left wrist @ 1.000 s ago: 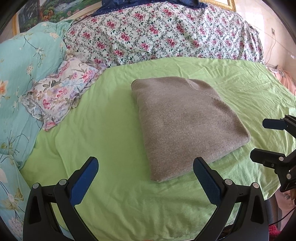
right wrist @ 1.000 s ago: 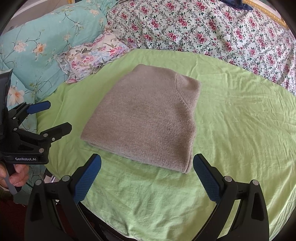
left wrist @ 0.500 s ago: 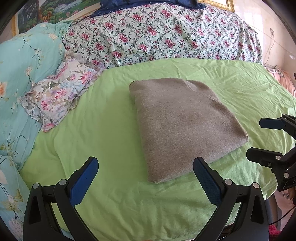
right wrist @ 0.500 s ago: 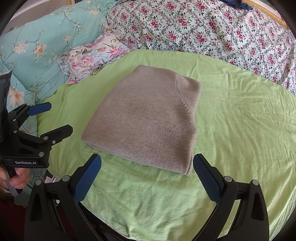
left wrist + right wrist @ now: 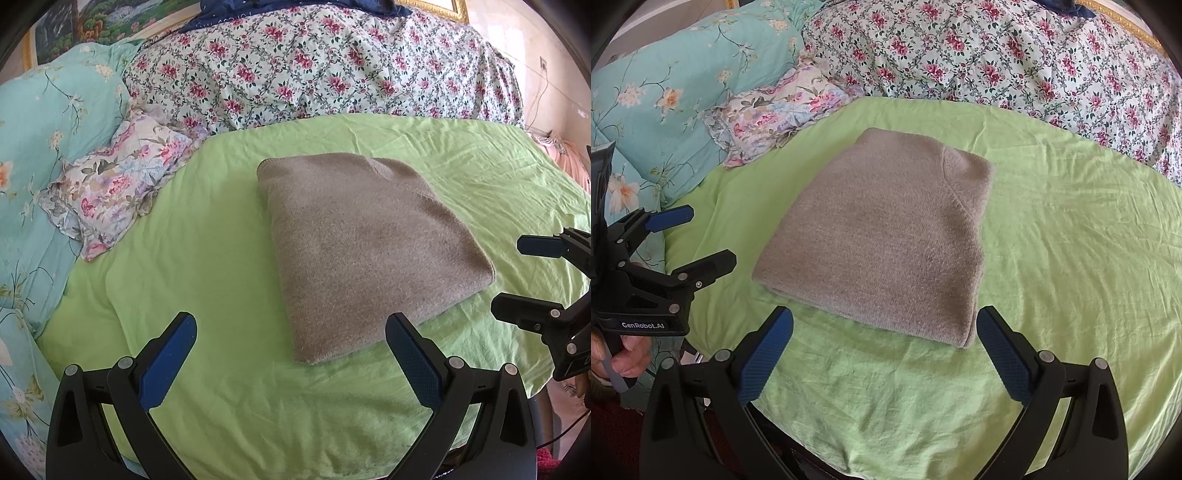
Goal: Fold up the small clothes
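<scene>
A grey knitted garment point(image 5: 365, 251) lies folded into a compact, thick rectangle near the middle of a bed covered by a lime green sheet point(image 5: 207, 258). Over the last second almost nothing has shifted: the garment keeps the same shape and spot, and both tools have only drifted slightly while held back from it. The left gripper point(image 5: 291, 345) is spread wide and empty, hovering above the sheet just short of the garment's near corner. The right gripper point(image 5: 884, 336) is likewise spread wide and holding nothing, poised over the sheet beside the garment's near edge; in the left view it appears at the right margin point(image 5: 524, 280). A small floral pillow point(image 5: 110, 192) and a turquoise flowered quilt point(image 5: 40, 140) sit to the left, and a rose-patterned blanket point(image 5: 325, 66) is heaped behind. Judging by the neat bundle and 2 idle tools, the folding looks finished or nearly so.
</scene>
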Available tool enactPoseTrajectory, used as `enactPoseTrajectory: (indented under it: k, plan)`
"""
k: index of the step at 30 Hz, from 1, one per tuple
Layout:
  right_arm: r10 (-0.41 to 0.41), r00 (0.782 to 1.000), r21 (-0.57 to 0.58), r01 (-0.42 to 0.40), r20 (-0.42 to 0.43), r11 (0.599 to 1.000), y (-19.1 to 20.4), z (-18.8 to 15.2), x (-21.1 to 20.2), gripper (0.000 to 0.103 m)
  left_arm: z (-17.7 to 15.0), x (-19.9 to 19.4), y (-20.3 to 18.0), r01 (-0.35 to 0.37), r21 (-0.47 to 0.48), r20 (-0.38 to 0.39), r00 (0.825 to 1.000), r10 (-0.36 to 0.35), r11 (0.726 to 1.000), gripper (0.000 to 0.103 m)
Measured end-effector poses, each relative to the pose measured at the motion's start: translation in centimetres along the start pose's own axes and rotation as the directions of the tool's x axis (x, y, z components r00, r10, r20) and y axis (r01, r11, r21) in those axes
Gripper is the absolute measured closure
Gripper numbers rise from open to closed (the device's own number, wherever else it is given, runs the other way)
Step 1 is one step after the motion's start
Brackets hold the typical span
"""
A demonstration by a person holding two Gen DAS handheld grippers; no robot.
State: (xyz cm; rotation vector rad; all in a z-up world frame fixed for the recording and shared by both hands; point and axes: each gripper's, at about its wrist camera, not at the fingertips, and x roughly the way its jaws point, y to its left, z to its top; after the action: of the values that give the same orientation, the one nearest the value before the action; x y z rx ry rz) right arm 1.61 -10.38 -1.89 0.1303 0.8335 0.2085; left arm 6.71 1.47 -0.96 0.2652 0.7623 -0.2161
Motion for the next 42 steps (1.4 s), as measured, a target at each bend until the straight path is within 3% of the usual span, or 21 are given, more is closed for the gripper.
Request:
enactPoseTrajectory:
  k: [26, 42]
  plan:
    - [0.004, 1.0, 0.004, -0.004, -0.008, 1.0, 0.3, -0.1, 0.6, 0.003, -0.2, 0.5, -0.1, 0.006, 0.004, -0.014, 1.0, -0.006, 1.0, 0.001]
    - [0.012, 1.0, 0.001, -0.012, -0.015, 1.0, -1.2, 2.1, 2.6, 0.003, 1.4, 2.4, 0.0, 0.022, 0.001, -0.025, 0.999, -0.022, 1.0, 0.001]
